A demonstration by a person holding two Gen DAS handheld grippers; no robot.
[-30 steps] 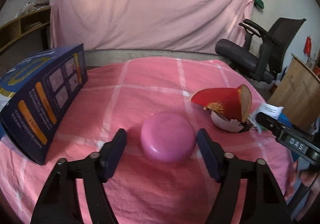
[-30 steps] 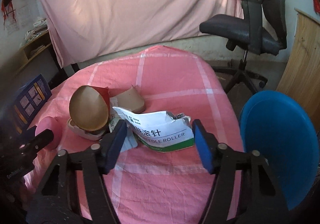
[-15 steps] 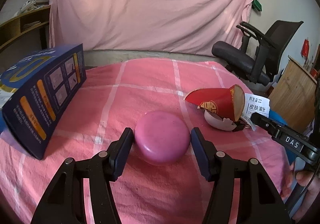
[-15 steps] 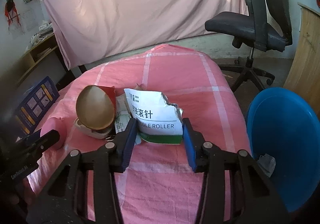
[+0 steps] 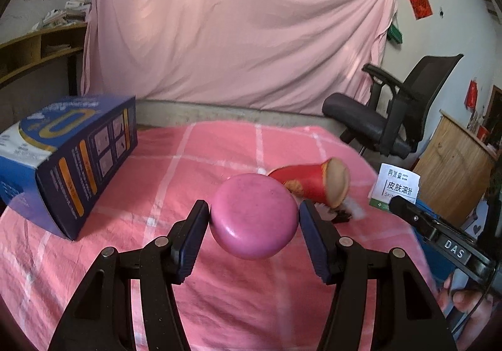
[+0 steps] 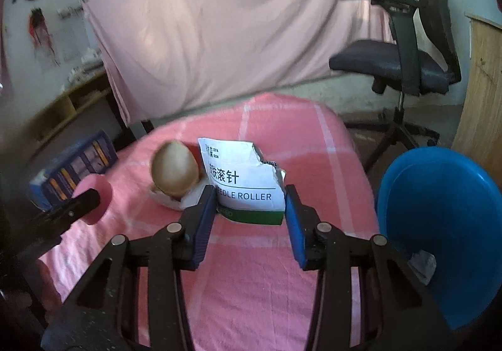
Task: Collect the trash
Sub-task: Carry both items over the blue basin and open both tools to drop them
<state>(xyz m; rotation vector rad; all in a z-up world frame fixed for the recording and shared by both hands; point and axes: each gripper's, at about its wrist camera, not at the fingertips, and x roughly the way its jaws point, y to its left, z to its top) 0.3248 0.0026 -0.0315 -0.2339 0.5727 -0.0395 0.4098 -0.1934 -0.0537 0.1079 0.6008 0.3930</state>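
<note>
Fingers [image 5: 191, 238] clamp pink puck [image 5: 253, 215], hiding cup [image 5: 309, 183].

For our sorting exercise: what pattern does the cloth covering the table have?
The tablecloth is pink with a wide check of pale lines, clearest in the left wrist view.

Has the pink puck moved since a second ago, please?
Yes. The pink puck has lifted off the cloth, clamped in the left tool, toward the red cup.

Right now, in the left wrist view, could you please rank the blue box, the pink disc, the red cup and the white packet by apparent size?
1. Blue box.
2. Pink disc, though it sits nearest the camera, so this is unsure.
3. Red cup.
4. White packet, partly hidden.
</note>
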